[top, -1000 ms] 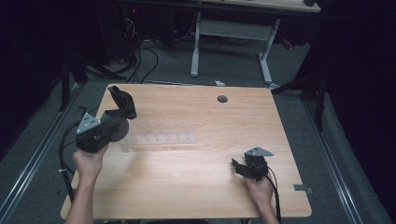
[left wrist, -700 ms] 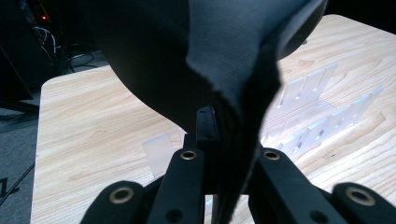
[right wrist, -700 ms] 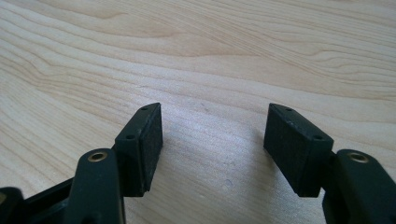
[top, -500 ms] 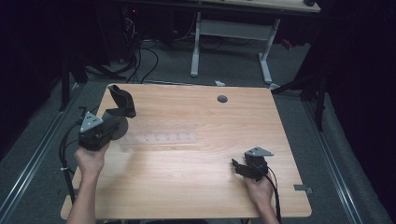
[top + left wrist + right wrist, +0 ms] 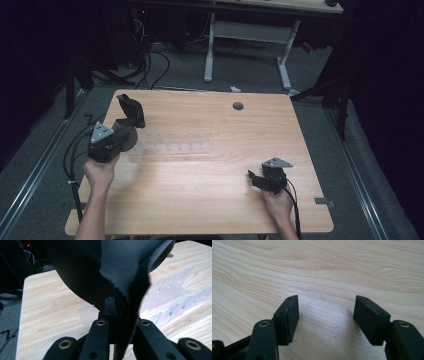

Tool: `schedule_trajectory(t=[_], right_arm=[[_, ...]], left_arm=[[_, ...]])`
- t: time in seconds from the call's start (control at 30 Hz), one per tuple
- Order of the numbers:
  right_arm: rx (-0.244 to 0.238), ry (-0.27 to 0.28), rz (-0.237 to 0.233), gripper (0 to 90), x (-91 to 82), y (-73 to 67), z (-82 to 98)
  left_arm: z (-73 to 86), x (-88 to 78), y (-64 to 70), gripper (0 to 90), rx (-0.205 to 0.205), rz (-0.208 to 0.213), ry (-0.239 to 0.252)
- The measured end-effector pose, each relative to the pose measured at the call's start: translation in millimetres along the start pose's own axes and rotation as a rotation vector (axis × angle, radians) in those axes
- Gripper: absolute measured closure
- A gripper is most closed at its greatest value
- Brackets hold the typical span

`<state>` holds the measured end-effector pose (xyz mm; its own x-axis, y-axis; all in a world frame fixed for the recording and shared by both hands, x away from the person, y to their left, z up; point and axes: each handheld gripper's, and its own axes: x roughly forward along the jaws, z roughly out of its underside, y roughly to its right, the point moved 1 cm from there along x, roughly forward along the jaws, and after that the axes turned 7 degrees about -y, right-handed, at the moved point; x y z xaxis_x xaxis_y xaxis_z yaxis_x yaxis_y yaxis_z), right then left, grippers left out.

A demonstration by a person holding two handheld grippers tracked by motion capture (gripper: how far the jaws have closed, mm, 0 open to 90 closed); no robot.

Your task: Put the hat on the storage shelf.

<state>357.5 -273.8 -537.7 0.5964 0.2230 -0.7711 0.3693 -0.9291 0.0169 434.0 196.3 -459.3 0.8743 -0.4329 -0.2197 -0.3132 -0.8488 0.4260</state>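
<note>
A: Where are the left tongs (image 5: 131, 116)?

B: At the left edge of the wooden desk (image 5: 200, 200), lifted off it, clamped on a dark grey fabric piece (image 5: 129, 110). In the left gripper view the jaws are pressed on the cloth's (image 5: 125, 277) edge, and it rises from them and spreads wide above.

A: What lies under it?

B: A clear plastic rack (image 5: 172, 142) with upright slats, lying on the desk just right of those tongs; the left gripper view shows its slats (image 5: 172, 282) beyond the cloth.

A: And the right tongs (image 5: 256, 180)?

B: Near the desk's near right edge, well apart from the rack. Their jaws stand wide with nothing between them, low over bare wood in the right gripper view (image 5: 325, 315).

A: Anything else on the desk?

B: A small round grey cap (image 5: 238, 105) toward the far edge
</note>
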Motion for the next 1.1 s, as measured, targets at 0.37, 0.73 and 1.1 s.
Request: schedule_trajectory(t=[0.37, 0.73, 1.1], right_arm=[[0.001, 0.0, 0.0, 37.5, 0.0, -0.1, 0.1], [-0.001, -0.001, -0.001, 36.9, 0.0, -0.2, 0.1], [-0.003, -0.001, -0.002, 36.8, 0.0, -0.1, 0.0]], left_arm=[[15.2, 4.8, -2.8, 84.8, -0.017, -0.005, -0.005], [19.2, -0.5, 2.0, 69.7, -0.04, -0.001, -0.032], [11.8, -11.5, 4.5, 41.5, -0.095, -0.025, -0.036]])
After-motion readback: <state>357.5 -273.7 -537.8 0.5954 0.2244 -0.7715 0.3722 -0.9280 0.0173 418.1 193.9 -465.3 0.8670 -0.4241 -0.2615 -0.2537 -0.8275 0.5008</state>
